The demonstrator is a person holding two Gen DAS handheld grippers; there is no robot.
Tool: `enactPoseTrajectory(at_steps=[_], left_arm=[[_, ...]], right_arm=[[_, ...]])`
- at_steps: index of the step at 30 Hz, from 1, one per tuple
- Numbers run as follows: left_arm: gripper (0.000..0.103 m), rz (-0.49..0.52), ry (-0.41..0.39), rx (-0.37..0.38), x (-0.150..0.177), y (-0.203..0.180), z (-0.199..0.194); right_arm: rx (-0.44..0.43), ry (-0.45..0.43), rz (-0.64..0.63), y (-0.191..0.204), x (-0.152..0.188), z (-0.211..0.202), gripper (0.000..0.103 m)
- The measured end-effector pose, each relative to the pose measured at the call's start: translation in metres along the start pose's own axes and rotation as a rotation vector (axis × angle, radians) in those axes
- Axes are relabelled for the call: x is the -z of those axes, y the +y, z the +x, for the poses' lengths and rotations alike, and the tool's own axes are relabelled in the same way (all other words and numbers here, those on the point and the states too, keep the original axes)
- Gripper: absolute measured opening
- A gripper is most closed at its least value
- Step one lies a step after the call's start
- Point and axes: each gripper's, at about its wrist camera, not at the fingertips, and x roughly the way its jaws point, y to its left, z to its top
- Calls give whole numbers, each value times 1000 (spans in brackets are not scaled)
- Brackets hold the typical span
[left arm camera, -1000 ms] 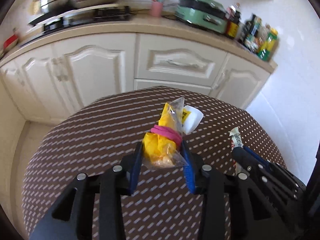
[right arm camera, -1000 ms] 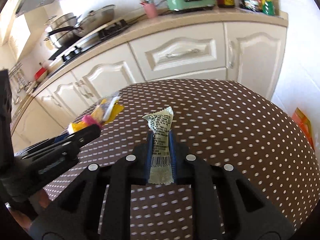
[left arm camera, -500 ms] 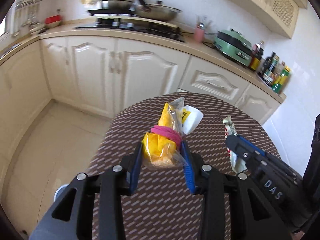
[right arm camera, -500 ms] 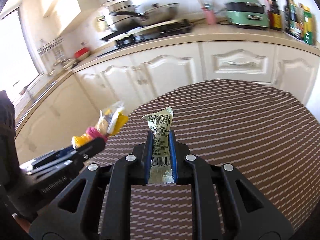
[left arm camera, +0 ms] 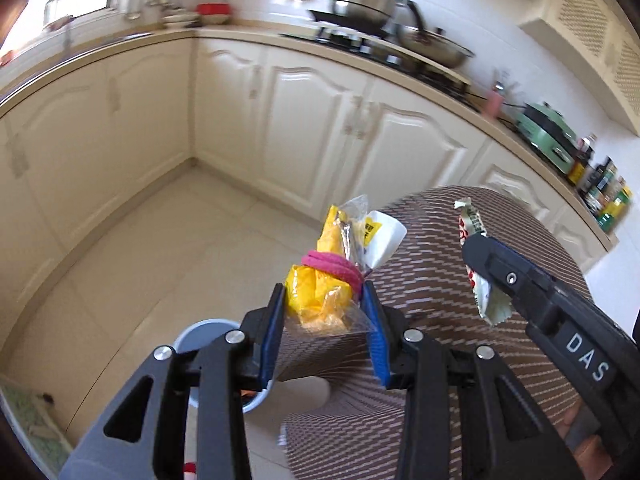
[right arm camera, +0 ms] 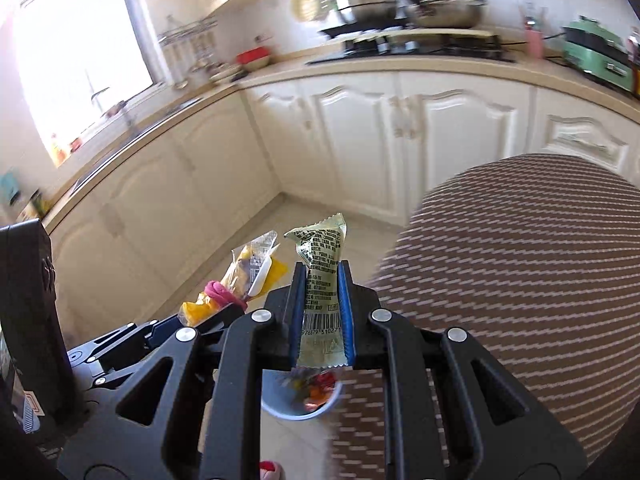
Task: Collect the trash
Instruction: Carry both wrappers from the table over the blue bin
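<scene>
Over the floor, left view: my left gripper (left arm camera: 325, 322) clamps a yellow bag (left arm camera: 320, 300); the bin (left arm camera: 192, 334) sits below-left, partly hidden. Best to centre over its mouth before letting go.

Right view: my right gripper (right arm camera: 321, 314) pinches a green wrapper (right arm camera: 321, 276) upright; the bin (right arm camera: 301, 402) lies directly beneath, beside the table (right arm camera: 520, 280).

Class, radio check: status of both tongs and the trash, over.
Left tongs shut on yellow bag. Right tongs shut on green wrapper. Blue bin below, on floor. Nothing blocking.

Blk gripper (left arm camera: 325, 336), blue pads (left arm camera: 375, 336), silver screws (left arm camera: 235, 336)
</scene>
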Motion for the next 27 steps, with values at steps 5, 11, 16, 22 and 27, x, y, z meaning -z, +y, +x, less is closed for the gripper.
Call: enactPoseTrajectory(at_steps=[5,11,16,22,27], left_arm=[[37,-91,23,-58,12,64,0],[37,-167,70,-128,28,122,12],[37,-209,119,-156,41,153,30],[38,-223,165,-172,45,168,55],[39,-234,197,-176,47,174,72]], right_arm=[[-45,56,-52,46,16,32,16],[-97,145,-105,90,40,78,16],[-127,210,-116,108,59,112,16],[-139,278,-105,113,75,142,16],[-140,294,-89,112,79,155,16]])
